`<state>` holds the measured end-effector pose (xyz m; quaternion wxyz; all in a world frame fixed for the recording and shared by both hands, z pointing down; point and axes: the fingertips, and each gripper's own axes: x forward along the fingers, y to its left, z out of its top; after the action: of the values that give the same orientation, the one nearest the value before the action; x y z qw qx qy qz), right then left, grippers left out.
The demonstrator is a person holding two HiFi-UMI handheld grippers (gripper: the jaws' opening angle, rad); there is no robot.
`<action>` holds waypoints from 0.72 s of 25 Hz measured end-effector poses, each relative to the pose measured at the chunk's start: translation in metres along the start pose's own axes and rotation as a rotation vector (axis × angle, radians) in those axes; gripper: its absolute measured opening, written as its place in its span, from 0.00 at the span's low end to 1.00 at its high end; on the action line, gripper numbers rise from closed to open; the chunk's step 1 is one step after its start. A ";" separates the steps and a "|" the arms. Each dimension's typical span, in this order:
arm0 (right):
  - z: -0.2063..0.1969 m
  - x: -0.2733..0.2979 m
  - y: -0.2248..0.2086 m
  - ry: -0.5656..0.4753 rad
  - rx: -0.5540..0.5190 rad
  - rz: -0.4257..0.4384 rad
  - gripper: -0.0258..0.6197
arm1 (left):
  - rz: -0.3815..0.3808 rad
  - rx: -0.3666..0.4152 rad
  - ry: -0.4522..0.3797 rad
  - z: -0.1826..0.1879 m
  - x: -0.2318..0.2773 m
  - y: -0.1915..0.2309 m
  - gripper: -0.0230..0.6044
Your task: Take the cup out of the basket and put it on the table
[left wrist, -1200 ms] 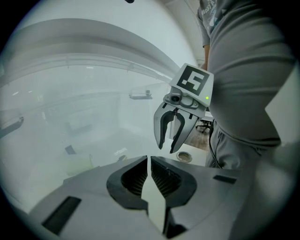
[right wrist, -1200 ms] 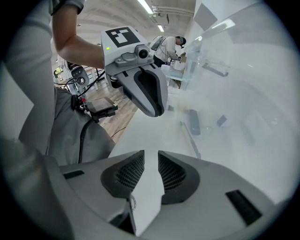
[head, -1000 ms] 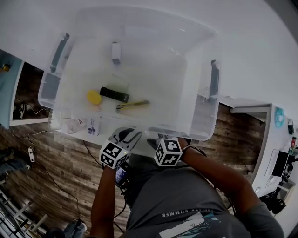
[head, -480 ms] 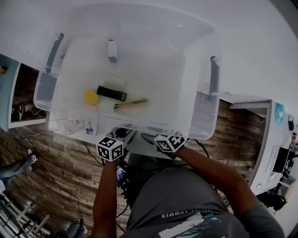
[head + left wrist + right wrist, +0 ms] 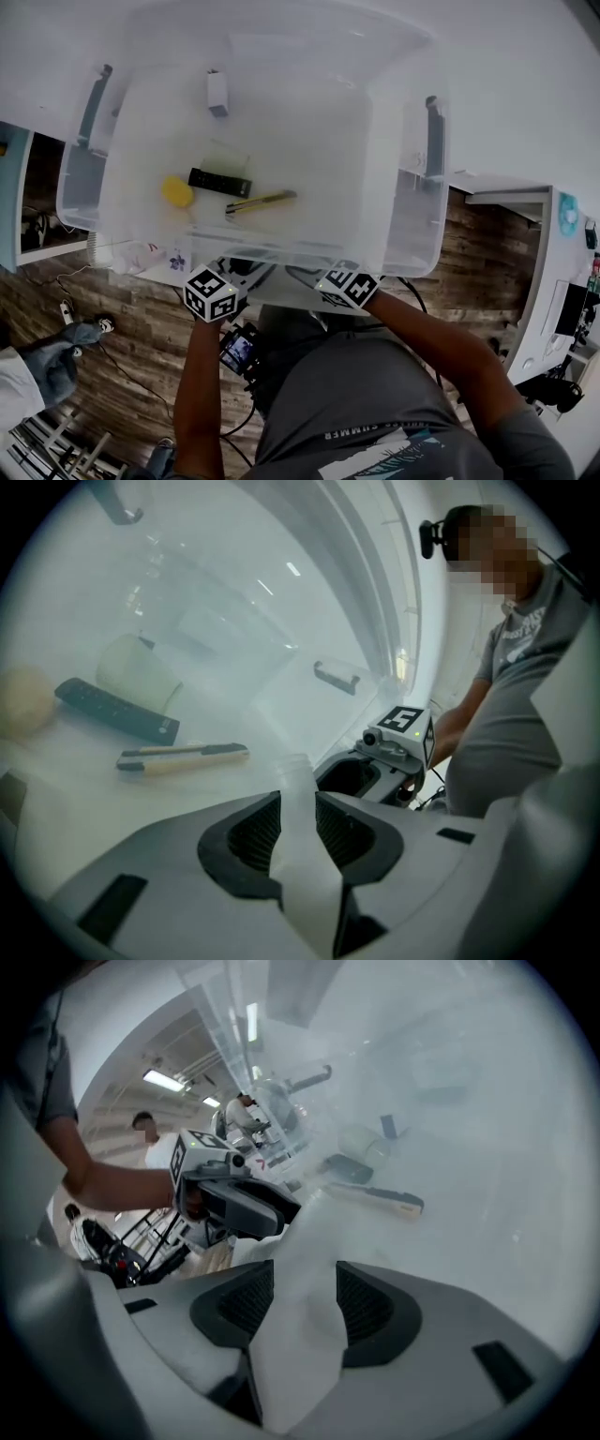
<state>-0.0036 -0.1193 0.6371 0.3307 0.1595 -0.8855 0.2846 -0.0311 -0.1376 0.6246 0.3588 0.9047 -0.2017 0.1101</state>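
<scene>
We find the cup [image 5: 139, 672] lying in the basket [image 5: 405, 187] at 12 o'clock from the left hand-held gripper [image 5: 298, 806], which clamps the near rim, seemingly to steady it, while the right hand-held gripper [image 5: 305, 1293], jaws just opening, straddles that rim unclamped.

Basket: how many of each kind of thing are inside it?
Cup: 1
Remote: 1
Yellow round thing: 1
Yellow-and-black tool: 1
Small white block: 1
Total in the basket: 5

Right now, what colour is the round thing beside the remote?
Yellow. The ball in the bin shows best in head view.
</scene>
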 end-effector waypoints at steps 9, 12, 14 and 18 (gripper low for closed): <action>-0.012 -0.014 0.003 0.004 -0.636 -0.159 0.35 | -0.082 0.429 0.049 -0.020 -0.005 -0.049 0.21; -0.023 -0.014 0.004 0.029 -0.759 -0.186 0.35 | -0.106 0.516 0.116 -0.039 -0.001 -0.058 0.21; -0.028 -0.012 0.005 0.033 -0.798 -0.195 0.35 | -0.116 0.548 0.155 -0.049 0.002 -0.061 0.21; -0.033 -0.008 0.014 0.050 -0.827 -0.178 0.35 | -0.118 0.550 0.149 -0.050 0.007 -0.064 0.21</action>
<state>0.0121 -0.0874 0.6469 0.4117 0.0823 -0.8995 -0.1205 0.0008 -0.0629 0.6245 0.1197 0.9676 -0.0846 0.2058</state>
